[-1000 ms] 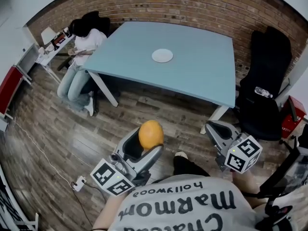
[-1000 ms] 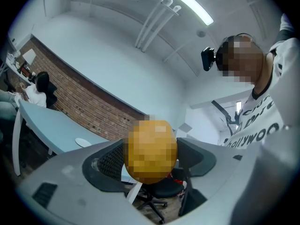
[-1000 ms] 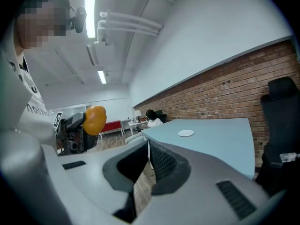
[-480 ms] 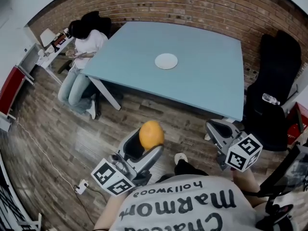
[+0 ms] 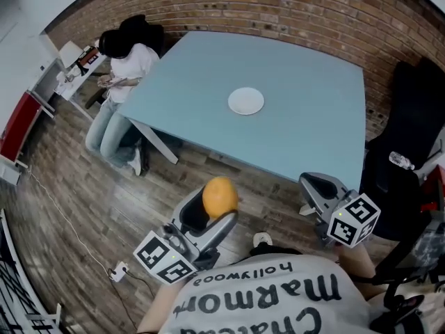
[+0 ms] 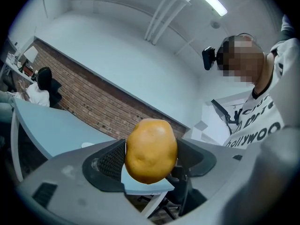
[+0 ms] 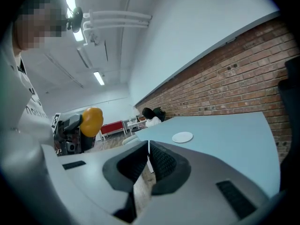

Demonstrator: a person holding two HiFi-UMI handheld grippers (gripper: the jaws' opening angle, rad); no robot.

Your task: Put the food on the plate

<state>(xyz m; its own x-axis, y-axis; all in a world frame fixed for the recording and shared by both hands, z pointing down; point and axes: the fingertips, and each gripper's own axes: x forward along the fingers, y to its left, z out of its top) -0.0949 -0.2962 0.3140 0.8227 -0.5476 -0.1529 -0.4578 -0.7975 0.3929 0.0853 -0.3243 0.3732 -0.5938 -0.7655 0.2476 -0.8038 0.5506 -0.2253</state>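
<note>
We look steeply down past a printed T-shirt [image 5: 264, 301] onto a wood-plank floor [image 5: 83, 207]. A pale blue table [image 5: 306, 124] stands ahead of us in front of a brick wall [image 5: 278, 5]. Our left gripper [image 5: 211, 214] is raised over the floor, short of the table's near edge, and its two jaws are clamped on the food [image 5: 220, 195]. The food is a rounded orange-yellow piece with smooth, faintly dimpled skin. In the left gripper view it is pinched between the two dark ribbed pads, one on each side, and fills the gap between them. Our right gripper [image 5: 318, 185] is held off to the right, near the table's near corner. In the right gripper view its jaws are pressed together, with only a thin slit between the pads and nothing in them. A small white plate [image 5: 246, 101] lies near the middle of the table, well apart from the food. A seated person [image 5: 124, 65] in a white top and jeans is at the table's far left corner. A black office chair [image 5: 410, 124] stands at the table's right side.
</note>
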